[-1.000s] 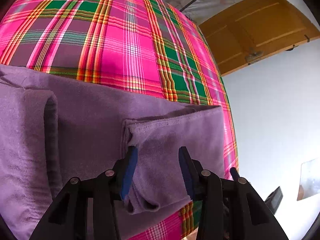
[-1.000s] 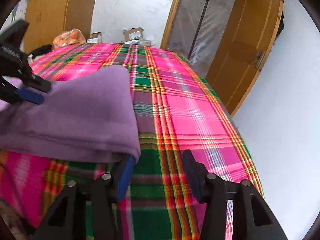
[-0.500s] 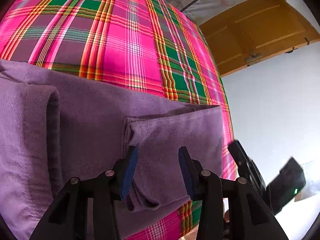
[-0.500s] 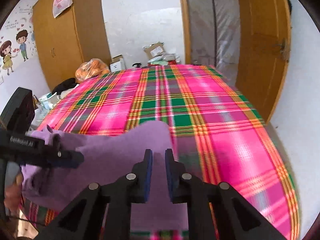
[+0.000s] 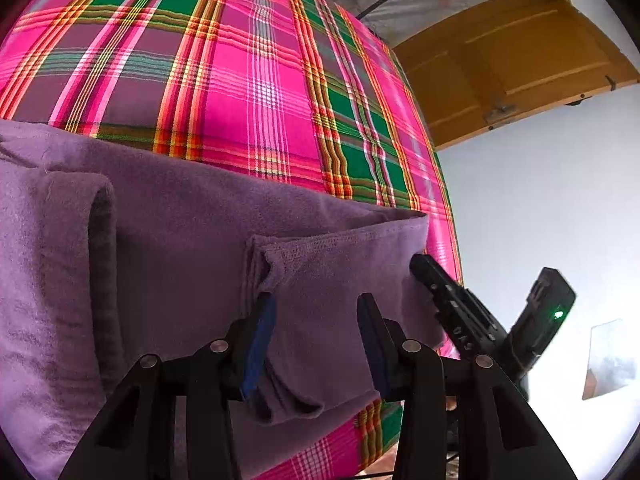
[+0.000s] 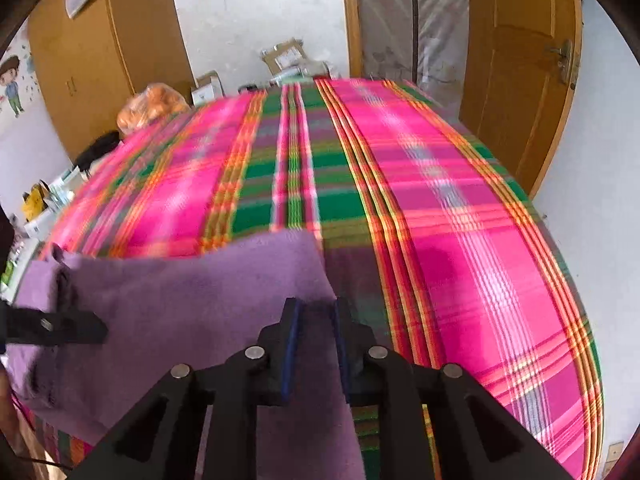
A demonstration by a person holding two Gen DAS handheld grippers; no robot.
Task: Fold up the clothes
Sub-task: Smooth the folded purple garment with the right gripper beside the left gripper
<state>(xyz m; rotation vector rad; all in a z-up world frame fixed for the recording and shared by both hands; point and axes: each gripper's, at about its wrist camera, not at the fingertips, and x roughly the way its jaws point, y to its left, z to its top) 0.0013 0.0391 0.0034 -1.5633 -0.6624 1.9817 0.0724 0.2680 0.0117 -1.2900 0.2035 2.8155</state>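
At bed's near edge: purple fleece garment [image 5: 192, 248] folded hem between my spread left gripper [image 5: 316, 336]; right gripper [image 6: 314, 344] pinches its corner.

Home bedroom, plaid bedspread [image 6: 460, 248], wooden door [image 6: 516, 72], wooden wardrobe [image 6: 100, 52], cartoon wall stickers [image 6: 12, 84]

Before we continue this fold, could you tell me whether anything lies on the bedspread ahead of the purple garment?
Nothing visible does. The plaid bedspread beyond the purple garment lies bare to its far edge; the boxes and bag sit past it. The right claw grips the garment's corner.
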